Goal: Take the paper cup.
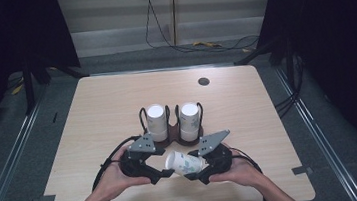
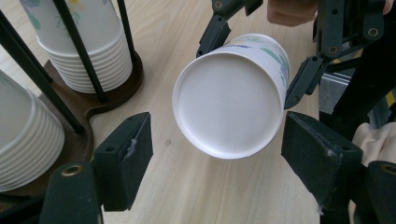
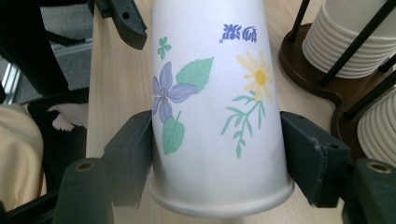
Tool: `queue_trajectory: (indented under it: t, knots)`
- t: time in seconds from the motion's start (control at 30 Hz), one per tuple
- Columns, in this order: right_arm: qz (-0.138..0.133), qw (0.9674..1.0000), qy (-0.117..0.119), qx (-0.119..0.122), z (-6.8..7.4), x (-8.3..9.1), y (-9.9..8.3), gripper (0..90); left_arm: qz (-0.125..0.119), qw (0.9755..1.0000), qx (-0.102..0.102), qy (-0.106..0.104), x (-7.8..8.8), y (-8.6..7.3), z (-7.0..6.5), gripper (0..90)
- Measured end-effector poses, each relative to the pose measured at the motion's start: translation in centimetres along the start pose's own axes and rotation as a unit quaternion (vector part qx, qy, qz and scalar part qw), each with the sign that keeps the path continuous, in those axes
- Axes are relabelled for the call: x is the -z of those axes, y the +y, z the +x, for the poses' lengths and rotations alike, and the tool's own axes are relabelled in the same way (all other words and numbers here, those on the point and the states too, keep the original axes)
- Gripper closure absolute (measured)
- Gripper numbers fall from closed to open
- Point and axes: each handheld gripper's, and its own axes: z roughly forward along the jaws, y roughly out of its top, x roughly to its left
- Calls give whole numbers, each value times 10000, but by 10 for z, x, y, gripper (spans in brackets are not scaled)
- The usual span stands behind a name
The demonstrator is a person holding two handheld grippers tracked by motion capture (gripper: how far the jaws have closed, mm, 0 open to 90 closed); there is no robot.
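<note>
A paper cup (image 1: 185,163) printed with flowers lies on its side in mid-air above the table (image 1: 98,119), pinched near its rim between the two pads of the right tongs (image 3: 217,154), which press on its wall from both sides. The cup's closed base points toward the left tongs (image 2: 217,156), whose jaws stand spread on either side of that base without touching it; a gap shows between each pad and the cup. A person's hands (image 1: 117,180) hold both tongs low over the near edge of the table, the tools angled inward so that their tips almost meet at the cup. Just beyond the tongs stands a dark wooden cup holder (image 1: 172,136) with black wire uprights, carrying two stacks of upturned white paper cups (image 1: 157,120) side by side. Farther off, a round cable port (image 1: 203,81) sits in the tabletop.
</note>
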Motion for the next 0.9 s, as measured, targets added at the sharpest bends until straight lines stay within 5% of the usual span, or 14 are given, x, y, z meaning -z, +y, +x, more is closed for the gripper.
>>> queue_trajectory:
  t: [0.13,0.9]
  knots:
    - [153,9998,19,95,-1,0,2,298,116,9999,53,-67,-4,-1,-2,150]
    - [542,9975,40,451,3,-6,5,302,474,9989,48,-51,-12,2,-5,183]
